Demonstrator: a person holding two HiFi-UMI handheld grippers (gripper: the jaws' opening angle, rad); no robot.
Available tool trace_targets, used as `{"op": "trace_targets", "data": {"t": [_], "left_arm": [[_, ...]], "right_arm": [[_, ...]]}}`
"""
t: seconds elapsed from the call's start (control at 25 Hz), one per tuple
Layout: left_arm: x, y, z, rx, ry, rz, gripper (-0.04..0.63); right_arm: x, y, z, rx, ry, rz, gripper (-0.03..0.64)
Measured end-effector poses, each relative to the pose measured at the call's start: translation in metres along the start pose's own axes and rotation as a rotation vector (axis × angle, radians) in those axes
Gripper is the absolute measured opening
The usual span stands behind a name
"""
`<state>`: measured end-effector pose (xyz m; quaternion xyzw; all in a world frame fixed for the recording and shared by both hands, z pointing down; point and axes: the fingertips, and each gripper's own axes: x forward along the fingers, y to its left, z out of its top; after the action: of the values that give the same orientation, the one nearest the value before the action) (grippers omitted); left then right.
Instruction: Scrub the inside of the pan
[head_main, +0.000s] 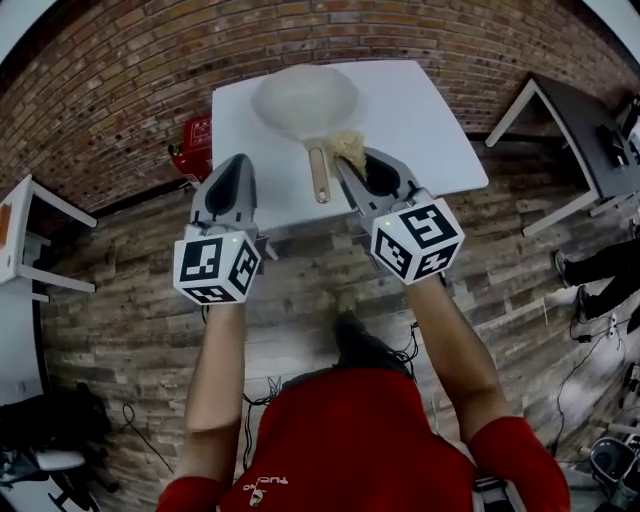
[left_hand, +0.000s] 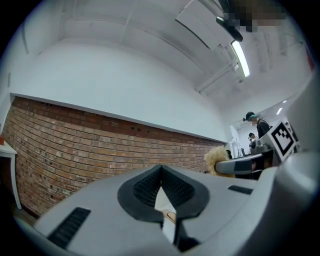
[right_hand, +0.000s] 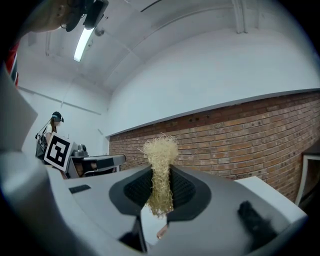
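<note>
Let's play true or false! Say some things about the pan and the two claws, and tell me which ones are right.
1. The right claw is shut on a straw-coloured scrubber. True.
2. The left claw grips the handle of the pan. False: it is shut on nothing, apart from the handle.
3. The pan sits on the white table. True.
4. The scrubber is rubbing inside the pan. False: the right claw holds it beside the handle, outside the bowl.

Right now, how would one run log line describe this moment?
left claw: shut, empty | right claw: shut on scrubber | pan: on table, handle toward person
</note>
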<state>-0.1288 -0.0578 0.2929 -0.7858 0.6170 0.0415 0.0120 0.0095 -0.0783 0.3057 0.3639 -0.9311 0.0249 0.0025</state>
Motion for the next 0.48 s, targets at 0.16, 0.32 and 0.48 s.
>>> {"op": "trace_targets", "data": {"t": [0.16,0.32,0.48], "left_arm": [[0.059,0.017,-0.008,0.008,0.012,0.028,0.014],[0.114,0.033,-0.017,0.015,0.022,0.062,0.014],[0.158,0.046,-0.026,0.027,0.023,0.081,0.014]], "right_arm": [[0.047,-0.047,-0.002,0.004,0.017,0.015,0.087],[0.094,-0.093,-0.005,0.022,0.032,0.036,0.086],[0.133,-0.126,-0.007,0.023,0.042,0.046,0.086]]}}
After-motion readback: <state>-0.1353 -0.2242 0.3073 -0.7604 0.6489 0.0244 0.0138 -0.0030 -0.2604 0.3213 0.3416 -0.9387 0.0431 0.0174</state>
